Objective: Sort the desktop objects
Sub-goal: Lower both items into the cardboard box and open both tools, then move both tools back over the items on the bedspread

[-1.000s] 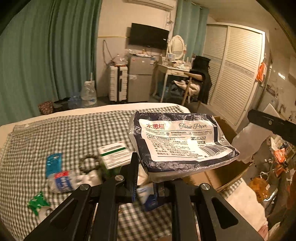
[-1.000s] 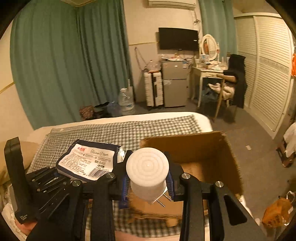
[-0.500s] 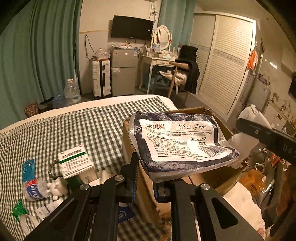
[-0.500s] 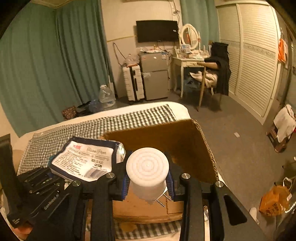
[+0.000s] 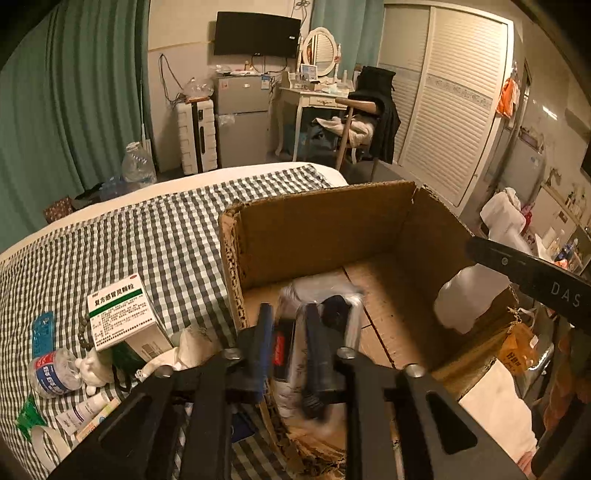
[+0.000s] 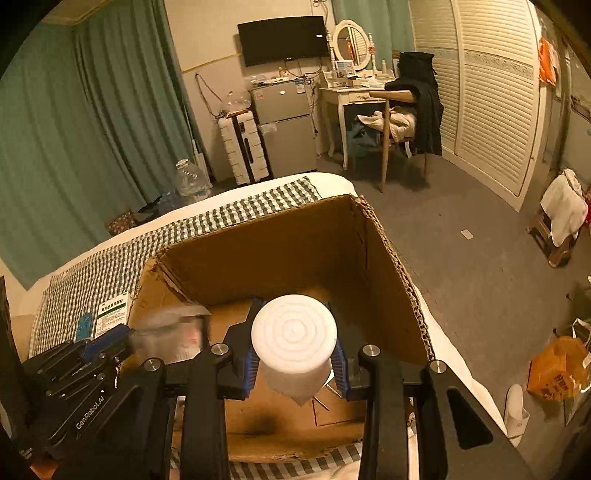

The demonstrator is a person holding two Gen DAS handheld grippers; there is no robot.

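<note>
**Tissue pack drops into the cardboard box, white cylinder held above it**

Tissue pack (image 5: pixel 317 332), blurred, lies inside the cardboard box (image 5: pixel 321 229) just ahead of the left gripper (image 5: pixel 286 347); its print cannot be read, only a red-and-dark patch. The left jaws have just been opening and stand apart, the pack between and beyond them with no clear grip.

Over the box's near side, the right gripper (image 6: pixel 295 354) has its blue pads closed on a white ribbed cylinder (image 6: pixel 294 338); these jaws too have just eased wider, yet the pads press its sides. The left gripper's body (image 6: pixel 85 373), left of the box in the right wrist view, reads "GenRobot.AI".

Left of the box, on the green checked cloth (image 5: pixel 147 243), lies a white medicine box (image 5: pixel 120 314) with a green stripe and Chinese lettering, beside a small bottle (image 5: pixel 55 371) with a blue-and-red label and a white tube (image 5: pixel 83 410). Beyond the box stand a mini fridge (image 5: pixel 242 118), a white suitcase (image 5: pixel 195 136) and a wall television (image 5: pixel 256 33).
</note>
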